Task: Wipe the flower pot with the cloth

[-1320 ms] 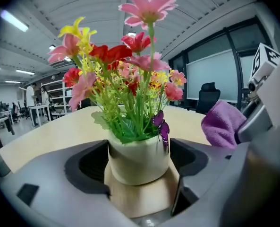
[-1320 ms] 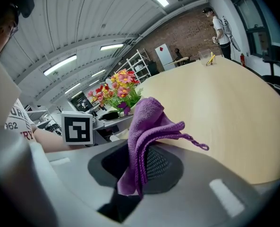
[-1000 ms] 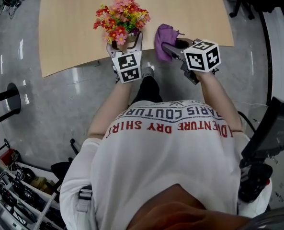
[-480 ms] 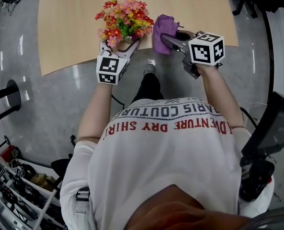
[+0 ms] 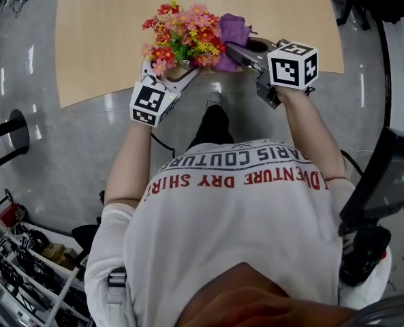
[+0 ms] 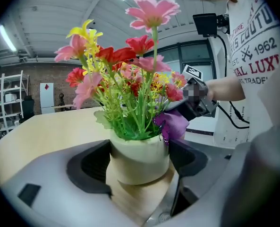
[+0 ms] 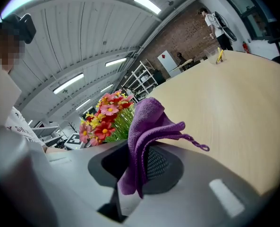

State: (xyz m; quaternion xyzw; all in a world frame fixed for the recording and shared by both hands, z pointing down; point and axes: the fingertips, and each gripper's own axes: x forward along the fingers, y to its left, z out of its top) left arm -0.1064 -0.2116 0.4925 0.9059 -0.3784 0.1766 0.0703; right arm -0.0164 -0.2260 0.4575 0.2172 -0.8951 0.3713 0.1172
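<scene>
1. Head view: the left gripper [image 5: 171, 71] was clamped across the flower pot [image 6: 138, 158] at the near edge of the worktop [image 5: 106, 33], one pad pressed to each side of the pale wall. I judged this grip was there to steady the pot so it would not slide or tip under the rubbing.
2. The pot sat tilted in that grip, and its flowers [image 5: 184, 36] leaned toward the right gripper [image 7: 140, 167], probably to offer the wall and rim to the cloth. Whether its base rested on the worktop I could not tell.
3. The right gripper's jaws were closed on the purple cloth [image 7: 147, 126]. A bunched fold stood out past the tips and a loose end hung down between them, so the soft fold, not the hard jaw, would meet the pot.
4. In the left gripper view the cloth lay against the pot's rim on the side nearest the right gripper, just under the blooms and just above that side's pad.
5. The wiping looked to be at its start, with the lower wall untouched by the cloth.
</scene>
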